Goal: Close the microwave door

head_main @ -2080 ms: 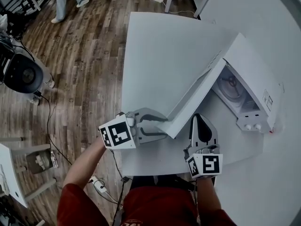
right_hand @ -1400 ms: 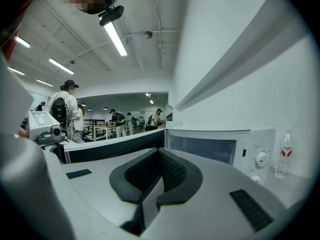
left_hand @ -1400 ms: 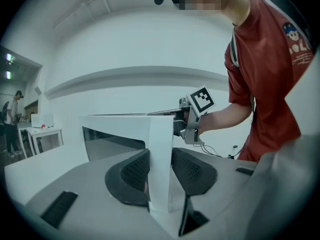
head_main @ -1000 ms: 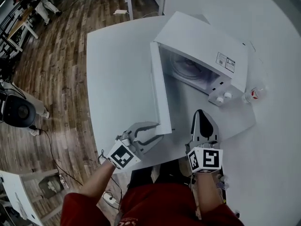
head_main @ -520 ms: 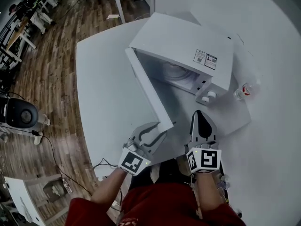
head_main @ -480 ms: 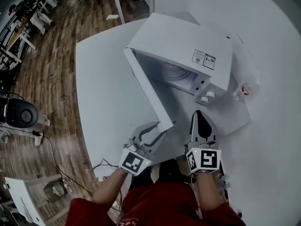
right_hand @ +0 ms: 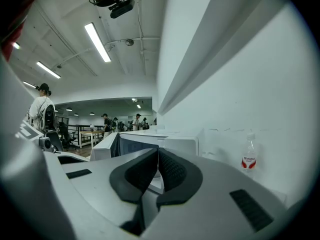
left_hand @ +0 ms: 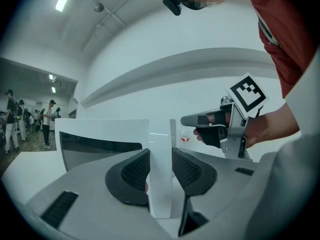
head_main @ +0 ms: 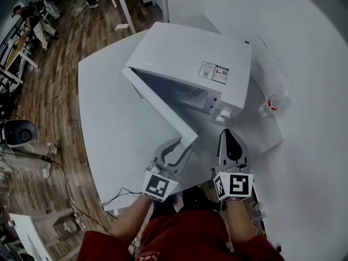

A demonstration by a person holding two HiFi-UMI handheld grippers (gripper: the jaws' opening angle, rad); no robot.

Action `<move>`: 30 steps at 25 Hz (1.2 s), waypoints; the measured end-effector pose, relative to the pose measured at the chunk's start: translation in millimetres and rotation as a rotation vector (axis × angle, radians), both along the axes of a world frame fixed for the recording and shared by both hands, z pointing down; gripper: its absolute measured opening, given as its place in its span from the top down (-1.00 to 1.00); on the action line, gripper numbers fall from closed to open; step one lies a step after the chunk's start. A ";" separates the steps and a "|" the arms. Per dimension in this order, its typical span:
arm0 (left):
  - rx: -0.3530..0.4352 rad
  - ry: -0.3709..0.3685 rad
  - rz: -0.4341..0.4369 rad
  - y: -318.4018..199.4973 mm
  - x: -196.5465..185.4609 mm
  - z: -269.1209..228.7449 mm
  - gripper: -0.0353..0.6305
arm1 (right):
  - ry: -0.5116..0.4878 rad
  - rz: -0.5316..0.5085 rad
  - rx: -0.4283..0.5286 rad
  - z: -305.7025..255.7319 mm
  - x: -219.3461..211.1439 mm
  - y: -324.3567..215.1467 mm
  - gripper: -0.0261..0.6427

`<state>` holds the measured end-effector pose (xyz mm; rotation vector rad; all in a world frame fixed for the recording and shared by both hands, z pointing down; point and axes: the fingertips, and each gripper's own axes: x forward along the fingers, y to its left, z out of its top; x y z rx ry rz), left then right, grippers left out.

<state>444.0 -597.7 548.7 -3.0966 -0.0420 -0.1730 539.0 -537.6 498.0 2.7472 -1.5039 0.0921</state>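
Now, microwave door: half open, angled out from the microwave on the table.
Left gripper: clamped on the door's free edge.
Right gripper: closed, empty.
Handling: probably rigid, light, hinged; push at the free edge.

glossy white microwave door, matt table

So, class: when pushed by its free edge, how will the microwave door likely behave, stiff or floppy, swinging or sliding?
Likely stiff: the microwave door looks a straight, flat slab, unbent where the left gripper clamps its edge. It should swing rather than slide, since its far edge joins the microwave. Its glossy edge might slip in the grip.
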 end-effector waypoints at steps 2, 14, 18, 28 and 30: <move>-0.007 0.003 -0.024 1.0 12.0 -1.5 0.44 | 0.001 0.008 0.001 0.1 8.6 4.8 0.85; -0.009 0.008 -0.063 1.0 71.5 0.4 0.45 | 0.019 0.008 -0.008 -1.0 42.2 13.8 0.85; -0.014 0.014 -0.072 -1.3 87.4 0.2 0.45 | 0.030 -0.002 -0.010 -2.8 50.5 12.8 0.85; -0.026 0.018 -0.093 -9.4 123.5 -0.9 0.45 | 0.039 0.011 -0.008 -2.7 73.0 15.3 0.85; -0.024 0.022 -0.096 -10.7 127.4 -1.8 0.44 | 0.038 0.011 -0.010 -2.2 75.8 15.5 0.85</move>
